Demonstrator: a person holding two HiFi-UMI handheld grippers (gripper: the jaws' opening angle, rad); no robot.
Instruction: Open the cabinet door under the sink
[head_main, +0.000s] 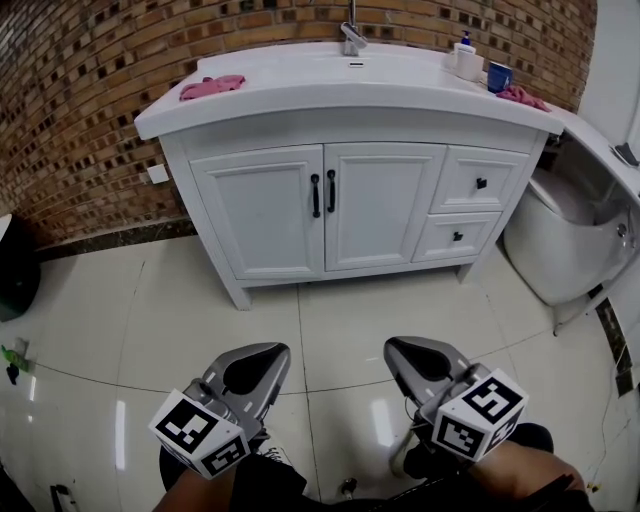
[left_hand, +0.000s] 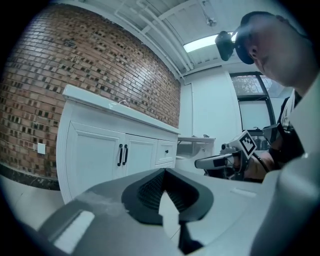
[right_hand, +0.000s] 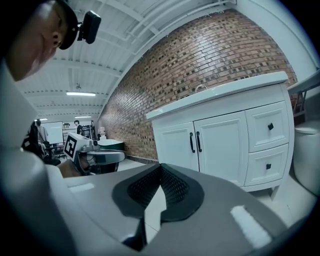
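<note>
I hold the left gripper and right gripper well short of the sink cabinet; both pairs of jaws are together, gripping nothing; its cabinet doors stand closed straight ahead of the jaws, black handles paired at mid-front.

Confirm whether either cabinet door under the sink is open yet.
No, both cabinet doors sit shut and flush, their black handles side by side.

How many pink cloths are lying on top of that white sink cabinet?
2. One pink cloth lies at the left end of the countertop; a second pink cloth lies at its right end, next to the blue cup. Nothing seems to hide more.
</note>
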